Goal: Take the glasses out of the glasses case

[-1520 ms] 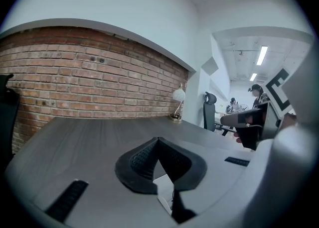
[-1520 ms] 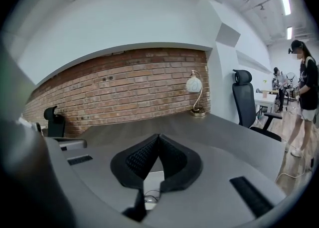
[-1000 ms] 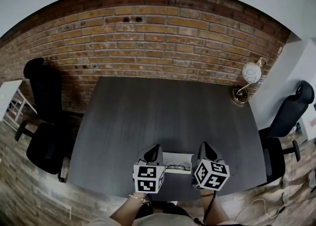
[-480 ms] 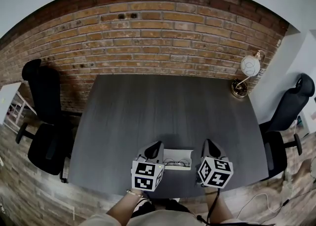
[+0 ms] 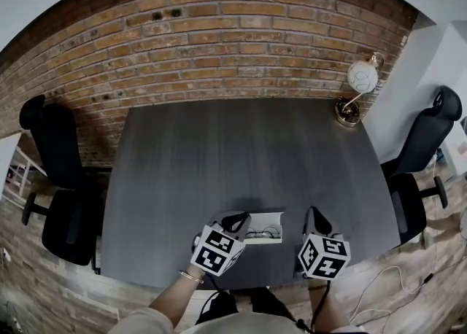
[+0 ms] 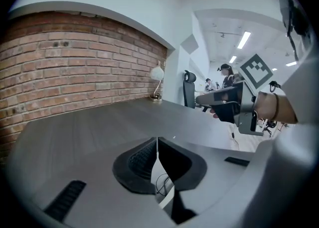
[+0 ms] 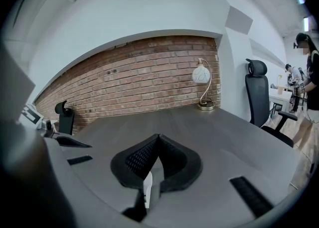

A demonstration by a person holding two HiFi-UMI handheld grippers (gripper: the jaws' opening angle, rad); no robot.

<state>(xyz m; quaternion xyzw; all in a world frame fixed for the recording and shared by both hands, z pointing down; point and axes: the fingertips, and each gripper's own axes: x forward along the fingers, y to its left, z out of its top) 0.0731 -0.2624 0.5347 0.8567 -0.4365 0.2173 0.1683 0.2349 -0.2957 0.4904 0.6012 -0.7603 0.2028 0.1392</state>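
A white glasses case (image 5: 273, 216) lies open near the table's front edge, with thin-rimmed glasses (image 5: 263, 235) inside. My left gripper (image 5: 235, 221) is shut and rolled to one side, its tip over the case's left end. In the left gripper view the jaws (image 6: 157, 140) meet, and the case's white edge (image 6: 168, 198) and the glasses' wire (image 6: 160, 184) show in the gap under them. My right gripper (image 5: 315, 217) hovers just right of the case, apart from it. Its jaws (image 7: 158, 136) are shut too, with a white edge (image 7: 148, 188) showing below them.
The dark grey table (image 5: 241, 150) stands against a brick wall (image 5: 219, 41). A globe lamp (image 5: 357, 81) sits at the back right corner. Black office chairs stand at the left (image 5: 51, 179) and right (image 5: 430, 136). People stand far off in the left gripper view.
My left gripper has rolled and swung right, so its tip now lies over the case's left end. The right gripper has drifted slightly right and lower.
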